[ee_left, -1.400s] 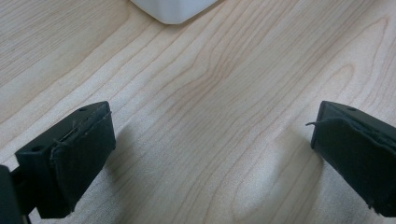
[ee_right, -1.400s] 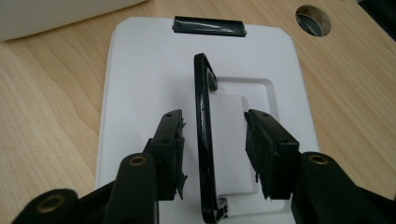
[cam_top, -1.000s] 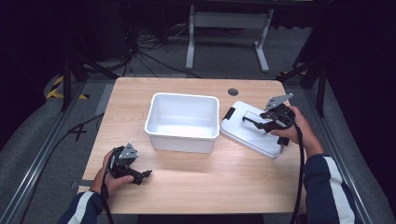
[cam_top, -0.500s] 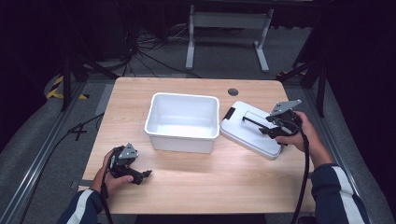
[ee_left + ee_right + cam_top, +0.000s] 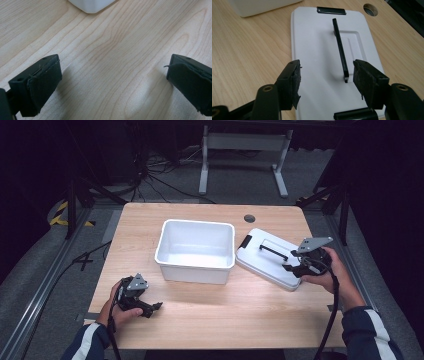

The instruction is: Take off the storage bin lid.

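Note:
A white lid (image 5: pixel 265 260) with a black bar handle (image 5: pixel 273 252) lies flat on the wooden table (image 5: pixel 210 320), right of an empty white bin (image 5: pixel 195 250). My right gripper (image 5: pixel 291 267) hovers over the lid's near right end. In the right gripper view the lid (image 5: pixel 317 50) runs away from me and the near end of its handle (image 5: pixel 340 52) sits between the jaws, close to the right pad (image 5: pixel 364 80) but not pinched. This gripper (image 5: pixel 327 72) is open, its jaws having just been opening. My left gripper (image 5: pixel 155 307) (image 5: pixel 112 72) rests open over bare wood near the front left.
A round cable hole (image 5: pixel 249 218) (image 5: pixel 370 8) is in the table behind the lid. A corner of the bin (image 5: pixel 91 5) shows ahead of the left gripper. Black latch clips (image 5: pixel 330 10) sit at the lid's ends. Cables and a metal stand lie on the floor beyond.
My right gripper has drawn back along the handle toward the lid's near right end, and its jaws stand wider. The lid, the bin and the left gripper have stayed put.

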